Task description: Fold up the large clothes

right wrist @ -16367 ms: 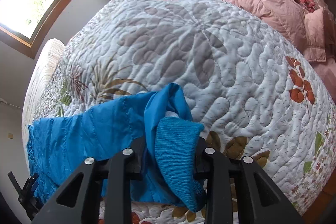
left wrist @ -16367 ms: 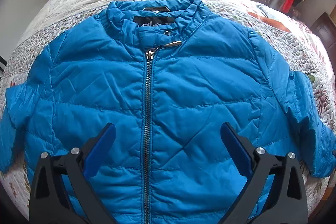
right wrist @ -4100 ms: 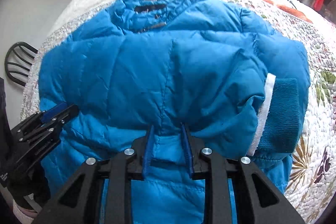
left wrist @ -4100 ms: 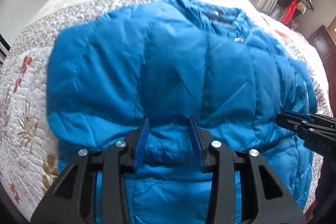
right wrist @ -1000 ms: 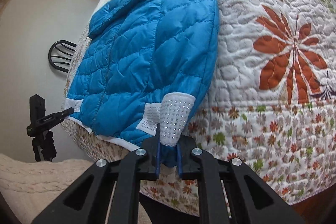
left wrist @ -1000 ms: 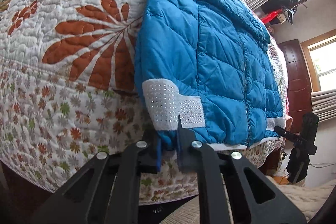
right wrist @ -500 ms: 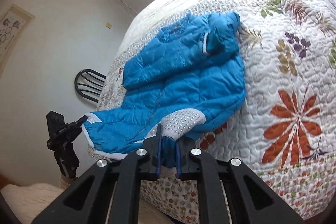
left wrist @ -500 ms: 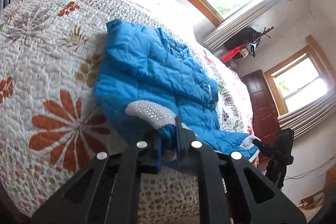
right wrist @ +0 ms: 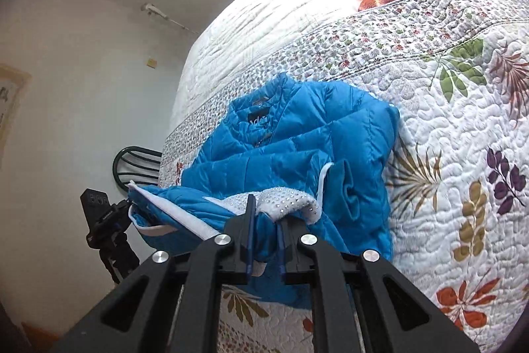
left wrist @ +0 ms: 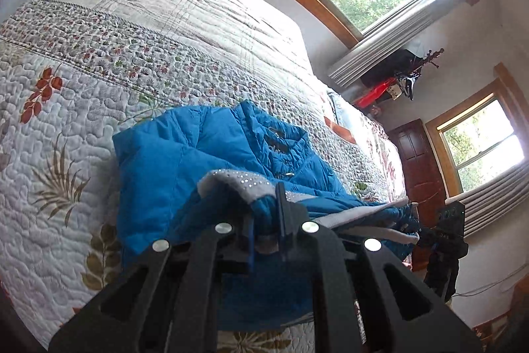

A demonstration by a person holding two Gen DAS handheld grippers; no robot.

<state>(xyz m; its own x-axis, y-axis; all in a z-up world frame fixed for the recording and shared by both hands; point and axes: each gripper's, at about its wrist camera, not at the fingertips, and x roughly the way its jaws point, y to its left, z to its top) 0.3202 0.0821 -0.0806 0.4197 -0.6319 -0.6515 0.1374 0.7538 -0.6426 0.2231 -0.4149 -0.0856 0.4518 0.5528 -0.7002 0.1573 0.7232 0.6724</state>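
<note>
We have our left gripper (left wrist: 266, 222) clamped tight on the hem of the bright blue quilted puffer jacket (left wrist: 185, 161), the jaws pinching a wad of blue fabric right where the white studded hem band (left wrist: 243, 182) curls over them. Just beyond the jaws the jacket's lower part is lifted off the white floral quilted bedspread (left wrist: 66, 108), while its collar and shoulders lie flat on the bed further ahead. Off to the right of our left jaws, the hem stretches away as a pale edge toward the other black gripper, seen small beside the dark wooden door (left wrist: 418, 174).

Over on the right wrist view, our right gripper (right wrist: 264, 237) is likewise closed on the hem, a fold of blue fabric squeezed between the two blue pads, with the studded white band draped over the top of the jaws. Ahead of them the jacket sits doubled on the bedspread, collar uppermost, and a knitted teal cuff (right wrist: 347, 191) with a white edge lies just to the right of the jaws. To the left, the hem runs out to our left gripper, in front of a dark round-backed chair (right wrist: 137, 166) by the white wall.
</note>
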